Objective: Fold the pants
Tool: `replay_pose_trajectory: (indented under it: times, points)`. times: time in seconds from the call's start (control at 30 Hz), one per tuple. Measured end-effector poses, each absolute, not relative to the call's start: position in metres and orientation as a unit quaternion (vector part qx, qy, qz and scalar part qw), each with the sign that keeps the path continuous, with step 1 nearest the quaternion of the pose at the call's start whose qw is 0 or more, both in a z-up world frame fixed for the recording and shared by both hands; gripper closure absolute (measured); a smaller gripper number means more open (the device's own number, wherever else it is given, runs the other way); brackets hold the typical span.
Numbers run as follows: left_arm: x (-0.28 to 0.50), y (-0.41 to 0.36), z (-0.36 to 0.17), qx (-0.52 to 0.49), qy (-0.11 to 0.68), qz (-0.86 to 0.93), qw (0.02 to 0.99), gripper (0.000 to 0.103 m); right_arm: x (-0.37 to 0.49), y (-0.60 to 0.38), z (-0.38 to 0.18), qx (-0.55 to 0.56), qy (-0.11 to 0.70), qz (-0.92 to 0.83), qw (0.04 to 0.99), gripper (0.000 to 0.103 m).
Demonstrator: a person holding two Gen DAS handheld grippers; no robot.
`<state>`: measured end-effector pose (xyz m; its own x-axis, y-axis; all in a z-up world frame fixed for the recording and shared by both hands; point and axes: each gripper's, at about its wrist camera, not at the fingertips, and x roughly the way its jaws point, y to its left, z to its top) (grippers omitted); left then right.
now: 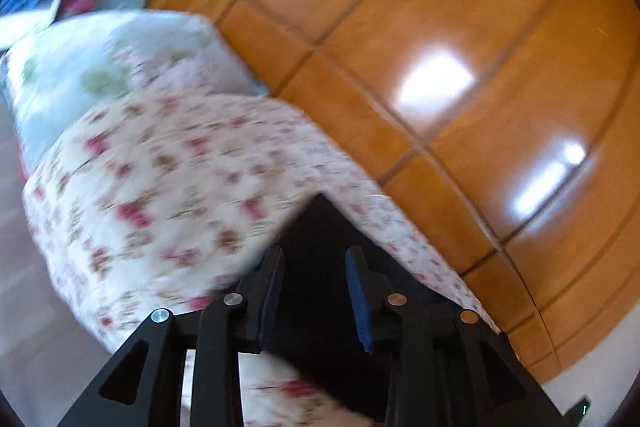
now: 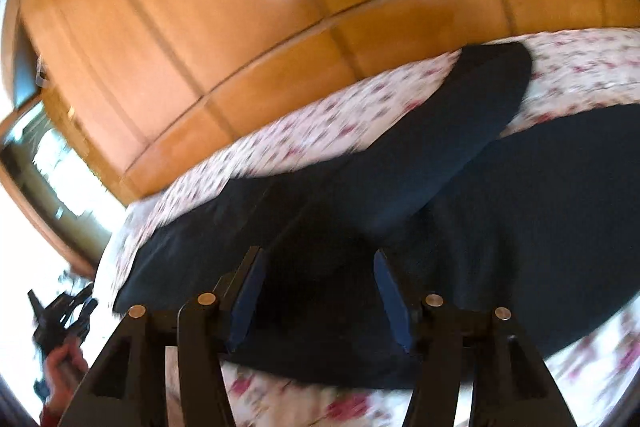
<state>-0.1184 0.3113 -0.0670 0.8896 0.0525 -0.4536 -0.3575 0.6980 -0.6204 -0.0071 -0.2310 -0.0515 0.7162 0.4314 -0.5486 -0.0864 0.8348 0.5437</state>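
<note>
Dark navy pants (image 2: 460,211) lie spread on a floral bedsheet (image 2: 320,123), one leg (image 2: 492,95) reaching toward the far edge of the bed. My right gripper (image 2: 320,295) hovers open over the near part of the pants, its blue pads apart and pressing on nothing. In the left wrist view only a dark corner of the pants (image 1: 320,227) shows, beyond and below my left gripper (image 1: 316,291). That gripper is also open, with no cloth pinched between its pads. Both views are motion-blurred.
A glossy wooden wardrobe (image 1: 440,47) runs along the far side of the bed. A folded floral quilt and pale pillow (image 1: 120,67) sit at the left end of the bed. A person's hand (image 2: 60,359) shows at the right wrist view's lower left edge.
</note>
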Motion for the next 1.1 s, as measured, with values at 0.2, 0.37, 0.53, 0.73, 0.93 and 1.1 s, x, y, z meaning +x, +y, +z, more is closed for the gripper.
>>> replay_pose_trajectory:
  times: [0.2,0.37,0.53,0.73,0.93,1.1]
  points:
    - [-0.062,0.233,-0.058,-0.342,0.264,-0.024,0.902,0.061,0.031,-0.268,-0.045,0.275,0.354,0.088,0.890,0.045]
    - [-0.009,0.136,-0.071,-0.292,0.342,-0.160,0.879,0.046,0.031,-0.273,-0.049,0.287,0.358,0.076,0.885,0.045]
    - [0.041,0.036,-0.084,-0.227,0.388,-0.264,0.853,0.046,0.024,-0.275,-0.053,0.269,0.367,0.073,0.888,0.045]
    - [0.058,-0.028,-0.106,-0.137,0.442,-0.281,0.841,0.063,0.018,-0.295,-0.040,0.275,0.348,0.056,0.895,0.045]
    - [0.018,-0.046,-0.089,-0.083,0.398,-0.327,0.853,0.095,0.016,-0.318,-0.039,0.285,0.339,0.029,0.896,0.045]
    - [-0.010,-0.057,-0.093,-0.025,0.389,-0.338,0.857,0.095,0.019,-0.327,-0.042,0.288,0.340,0.012,0.895,0.045]
